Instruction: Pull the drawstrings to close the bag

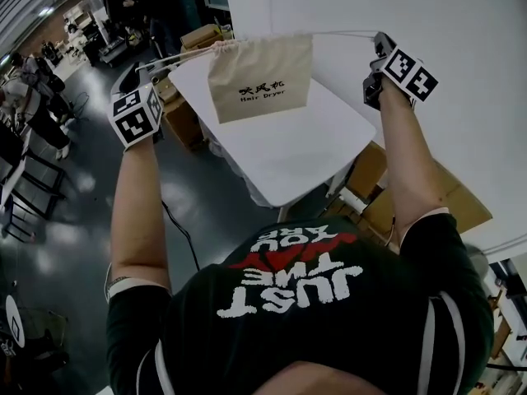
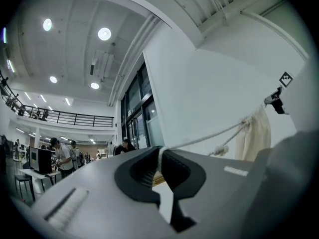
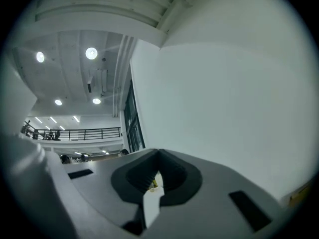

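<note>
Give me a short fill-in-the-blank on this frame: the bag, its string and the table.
1. The bag is printed Hair ____.
2. The left gripper is shut on a white ____.
3. The bag hangs over a ____ table.
Missing words: Dryer; drawstring; white.

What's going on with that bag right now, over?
Left gripper and right gripper shut on the drawstrings. Hair dryer bag hangs between, off the table. Nothing blocking.

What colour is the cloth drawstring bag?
Light tan; the cloth drawstring bag shows best in the head view.
</note>
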`<action>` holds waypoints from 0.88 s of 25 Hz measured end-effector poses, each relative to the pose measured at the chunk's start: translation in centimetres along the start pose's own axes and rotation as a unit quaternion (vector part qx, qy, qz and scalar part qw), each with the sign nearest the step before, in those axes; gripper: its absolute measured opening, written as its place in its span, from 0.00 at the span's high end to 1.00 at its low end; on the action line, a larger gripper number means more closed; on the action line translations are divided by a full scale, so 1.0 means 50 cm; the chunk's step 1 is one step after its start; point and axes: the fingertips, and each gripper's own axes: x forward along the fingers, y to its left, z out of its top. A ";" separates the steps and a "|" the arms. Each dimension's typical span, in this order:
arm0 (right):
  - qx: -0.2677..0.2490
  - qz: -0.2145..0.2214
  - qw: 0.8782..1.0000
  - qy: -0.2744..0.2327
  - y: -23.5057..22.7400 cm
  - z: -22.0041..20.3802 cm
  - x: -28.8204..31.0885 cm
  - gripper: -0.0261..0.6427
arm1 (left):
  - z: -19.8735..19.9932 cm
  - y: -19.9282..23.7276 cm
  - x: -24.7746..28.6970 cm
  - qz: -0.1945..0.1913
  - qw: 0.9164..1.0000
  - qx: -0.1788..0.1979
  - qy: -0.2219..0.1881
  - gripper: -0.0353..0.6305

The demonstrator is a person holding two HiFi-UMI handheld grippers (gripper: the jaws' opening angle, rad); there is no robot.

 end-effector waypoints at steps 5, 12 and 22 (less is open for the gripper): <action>0.007 -0.018 1.000 -0.014 -0.035 0.023 -0.004 0.95 | -0.007 0.007 0.009 -0.004 1.000 -0.005 0.005 0.94; -0.015 -0.006 1.000 -0.003 -0.040 0.016 -0.005 0.95 | -0.013 -0.008 0.022 -0.008 1.000 0.019 0.016 0.94; -0.020 -0.004 1.000 -0.001 -0.033 0.001 -0.005 0.95 | -0.020 0.010 0.029 -0.004 0.999 0.022 0.028 0.94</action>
